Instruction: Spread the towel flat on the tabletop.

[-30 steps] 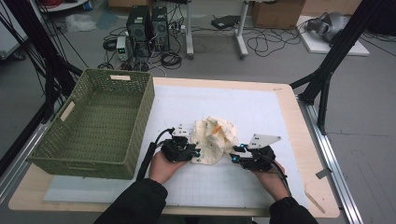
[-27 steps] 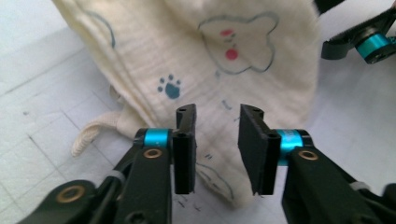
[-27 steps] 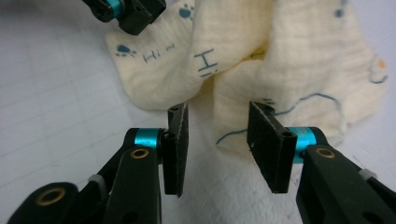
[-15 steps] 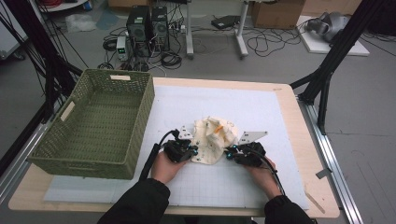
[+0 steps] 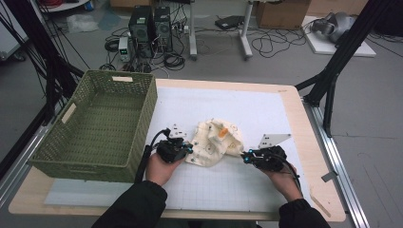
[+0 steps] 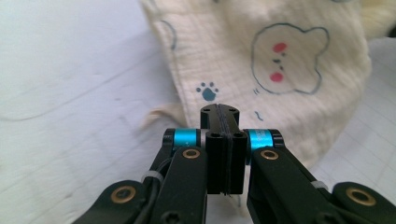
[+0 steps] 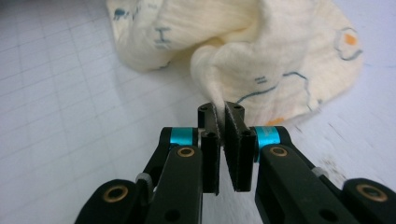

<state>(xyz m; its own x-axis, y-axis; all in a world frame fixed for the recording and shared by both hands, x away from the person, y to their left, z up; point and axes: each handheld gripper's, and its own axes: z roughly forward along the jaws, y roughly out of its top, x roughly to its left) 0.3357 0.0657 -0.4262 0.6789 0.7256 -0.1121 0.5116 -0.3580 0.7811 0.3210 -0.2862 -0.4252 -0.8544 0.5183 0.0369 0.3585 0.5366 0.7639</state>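
Pinching the cream cloth [image 5: 215, 142] from both ends, the two grippers have just closed on it, and the risks lie in how little fabric each one has.

At the left, the green basket [image 5: 97, 126] stands well apart from the cloth, outside the left hand. The left gripper [image 5: 186, 148] has its jaws pressed together with almost no gap; in the left gripper view the left gripper [image 6: 219, 112] bites the near hem of the cloth [image 6: 261, 70], just below a small paw print [image 6: 207, 91]. How deep the hem runs between the pads is hard to tell, since the jaws hide it, so it may be only an edge. A lift or pull could then slide the hem out.

In the middle, the cloth lies bunched on the white mat [image 5: 247, 109], ahead of both sets of jaws.

At the right, the right gripper [image 5: 245, 155] is likewise closed. In the right gripper view the right gripper [image 7: 220, 112] holds a thin raised fold of the cloth [image 7: 280, 56] at the very tips, with the jaws slightly splayed lower down. That tip-only hold looks the weaker one: pulling the hands apart quickly would likely strip the fold free, dropping that side and leaving the cloth hanging from one gripper.
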